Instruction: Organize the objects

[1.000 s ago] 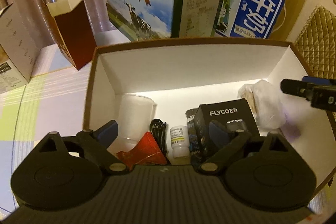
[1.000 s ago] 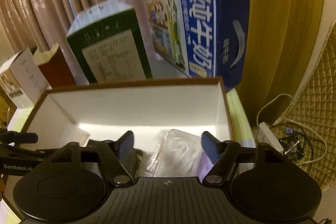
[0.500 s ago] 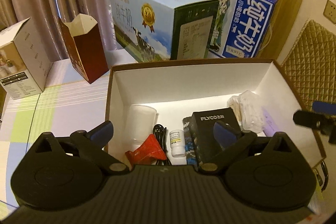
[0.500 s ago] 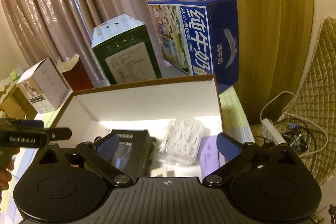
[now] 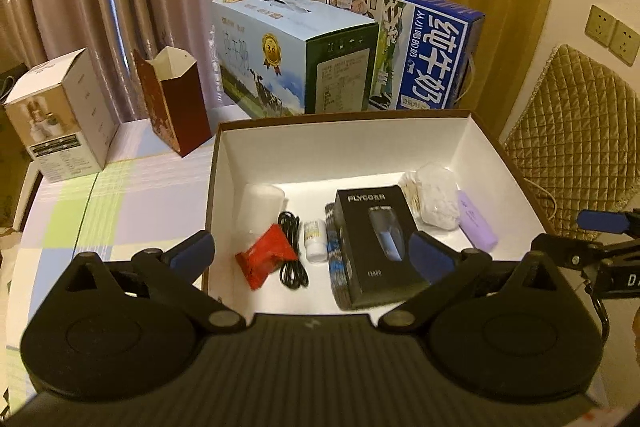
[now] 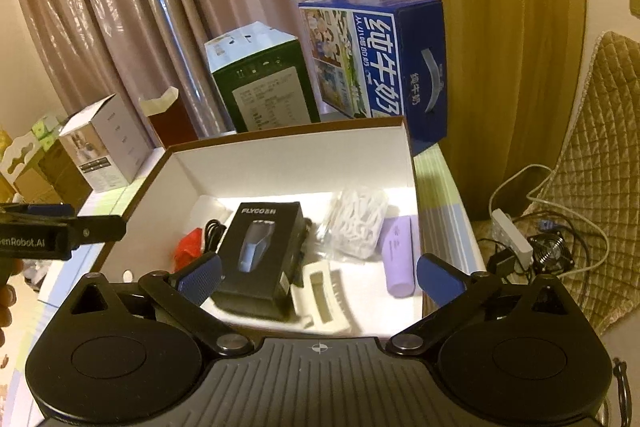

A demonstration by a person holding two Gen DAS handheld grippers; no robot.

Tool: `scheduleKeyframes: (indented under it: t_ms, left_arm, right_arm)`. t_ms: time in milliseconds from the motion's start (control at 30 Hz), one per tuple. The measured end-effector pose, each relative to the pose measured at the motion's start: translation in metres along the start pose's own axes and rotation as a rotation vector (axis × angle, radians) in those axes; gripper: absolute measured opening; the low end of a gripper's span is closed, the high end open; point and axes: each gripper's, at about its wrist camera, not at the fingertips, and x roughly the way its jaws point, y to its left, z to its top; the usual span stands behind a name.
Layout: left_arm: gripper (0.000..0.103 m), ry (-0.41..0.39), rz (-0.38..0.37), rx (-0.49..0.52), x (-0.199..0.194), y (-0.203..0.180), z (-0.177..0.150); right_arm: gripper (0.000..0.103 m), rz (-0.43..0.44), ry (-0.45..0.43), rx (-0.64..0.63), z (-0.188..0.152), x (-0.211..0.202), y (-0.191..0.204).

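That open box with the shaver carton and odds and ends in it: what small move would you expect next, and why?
Probably both tools draw back a little further. The left tool and right tool are open and hold nothing, while the FLYCO shaver box, red packet, black cable and purple tube all lie inside the white-lined box.

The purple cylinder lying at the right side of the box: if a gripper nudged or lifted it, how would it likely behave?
The purple cylinder lies on its side, so a sideways nudge would probably roll it toward the box wall or the bag of white pieces. Its smooth, rounded surface may slip between pads. It looks rigid rather than floppy.
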Motion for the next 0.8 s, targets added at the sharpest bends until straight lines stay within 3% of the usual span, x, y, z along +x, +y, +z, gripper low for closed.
scheduleKeyframes:
  t_ms: [400, 800]
  left_arm:
    - [0.102, -0.010, 0.046, 0.012, -0.067, -0.024, -0.046]
    - [0.102, -0.012, 0.072, -0.047, -0.131, -0.053, -0.097]
  right_arm:
    - [0.101, 0.029, -0.001, 0.013, -0.033, -0.053, 0.013]
    - [0.101, 0.074, 0.021, -0.028, -0.076, -0.115, 0.021]
